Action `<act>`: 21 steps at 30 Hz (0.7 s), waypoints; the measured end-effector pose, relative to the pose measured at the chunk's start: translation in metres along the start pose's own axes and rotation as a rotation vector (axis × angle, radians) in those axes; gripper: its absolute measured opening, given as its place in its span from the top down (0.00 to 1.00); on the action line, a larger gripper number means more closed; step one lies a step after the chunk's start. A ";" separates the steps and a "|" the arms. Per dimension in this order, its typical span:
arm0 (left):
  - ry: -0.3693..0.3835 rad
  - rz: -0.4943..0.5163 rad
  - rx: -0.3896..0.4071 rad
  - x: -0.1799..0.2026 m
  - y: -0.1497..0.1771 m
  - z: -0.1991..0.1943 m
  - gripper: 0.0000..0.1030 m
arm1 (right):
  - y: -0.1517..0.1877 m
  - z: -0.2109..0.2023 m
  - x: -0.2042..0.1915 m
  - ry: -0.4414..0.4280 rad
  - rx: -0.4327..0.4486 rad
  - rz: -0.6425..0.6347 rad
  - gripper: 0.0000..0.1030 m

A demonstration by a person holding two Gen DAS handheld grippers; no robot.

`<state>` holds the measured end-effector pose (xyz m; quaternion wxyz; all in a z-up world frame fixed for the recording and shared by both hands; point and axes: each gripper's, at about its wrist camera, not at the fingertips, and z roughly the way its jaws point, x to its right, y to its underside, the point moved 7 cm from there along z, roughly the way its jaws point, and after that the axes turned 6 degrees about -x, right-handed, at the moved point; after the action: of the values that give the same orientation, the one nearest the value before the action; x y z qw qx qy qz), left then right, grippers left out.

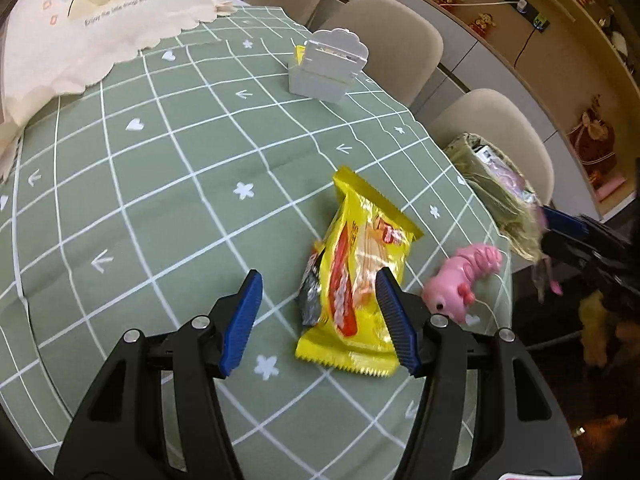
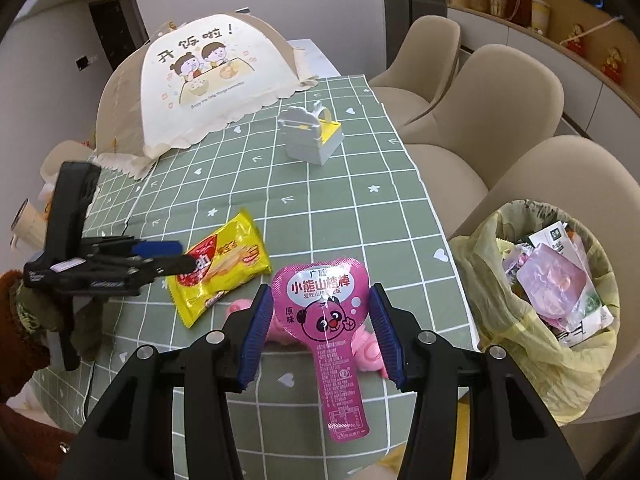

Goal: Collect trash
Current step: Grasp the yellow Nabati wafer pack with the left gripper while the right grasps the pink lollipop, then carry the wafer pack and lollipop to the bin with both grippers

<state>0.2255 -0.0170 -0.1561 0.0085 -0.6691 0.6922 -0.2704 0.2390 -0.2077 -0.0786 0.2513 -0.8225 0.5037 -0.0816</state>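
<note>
Left gripper (image 1: 320, 322), left wrist view: jaws apart, nothing clamped. Yellow snack wrapper (image 1: 360, 280) lies flat on the green checked tablecloth (image 1: 160, 200), centre-right of frame. Its lower half sits in the gap between the blue pads, hard up against the right-hand pad (image 1: 396, 320), which overlaps the wrapper's right edge. Can't tell if that pad actually touches it. Left-hand pad (image 1: 242, 324) is clear of it, bare cloth between. A smaller dark/silver wrapper (image 1: 312, 300) pokes out from under the yellow one's left edge.

Pink toy (image 1: 464, 280) lies just right of the right-hand pad, near the table edge. Lined bin (image 1: 492, 200) off the table edge at right of frame, already holding trash. White holder (image 1: 326, 66) stands upper centre.

Right gripper (image 2: 318, 330), right wrist view: a pink heart-shaped candy wrapper (image 2: 324, 320) with a long tail stands between the pads, heart lobes spanning the gap to both pads, tail hanging down centre frame. It's off the table, so held, jaws clamped across its wide part. Pink toy partly hidden behind it.

Same view: bin (image 2: 540, 300) at right of frame, beside the beige chair (image 2: 560, 184). Yellow wrapper (image 2: 224, 264) left of centre, the left gripper's (image 2: 168, 256) tip over its left end. Food cover (image 2: 208, 80) upper left of the table.
</note>
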 end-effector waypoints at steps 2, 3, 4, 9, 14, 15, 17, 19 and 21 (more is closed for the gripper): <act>-0.037 0.021 0.012 0.006 -0.005 0.007 0.46 | 0.004 -0.005 -0.002 0.004 0.007 0.000 0.55; -0.053 0.027 0.014 0.008 -0.007 0.009 0.49 | 0.005 -0.007 -0.003 0.005 0.009 0.002 0.55; -0.066 0.031 0.010 0.009 -0.008 0.012 0.57 | 0.007 -0.009 -0.003 0.006 0.012 0.004 0.55; -0.109 0.044 -0.008 0.014 -0.004 0.013 0.84 | 0.018 -0.025 -0.008 0.018 0.035 0.011 0.55; -0.130 0.035 0.036 0.026 0.007 -0.022 0.93 | 0.027 -0.046 -0.011 0.032 0.077 0.024 0.55; -0.127 0.026 0.056 0.029 0.007 -0.032 0.93 | 0.028 -0.049 -0.013 0.035 0.084 0.025 0.55; -0.135 0.023 0.111 0.037 0.007 -0.059 0.93 | 0.030 -0.062 -0.015 0.043 0.111 0.027 0.55; -0.151 0.028 0.163 0.048 0.004 -0.085 0.93 | 0.032 -0.074 -0.018 0.052 0.136 0.030 0.55; -0.156 0.032 0.196 0.057 0.003 -0.104 0.93 | 0.032 -0.087 -0.020 0.067 0.156 0.028 0.55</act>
<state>0.1774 -0.0326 -0.0486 0.1321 -0.6731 0.6702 -0.2835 0.1708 -0.2309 -0.0176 0.2989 -0.7900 0.5154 -0.1445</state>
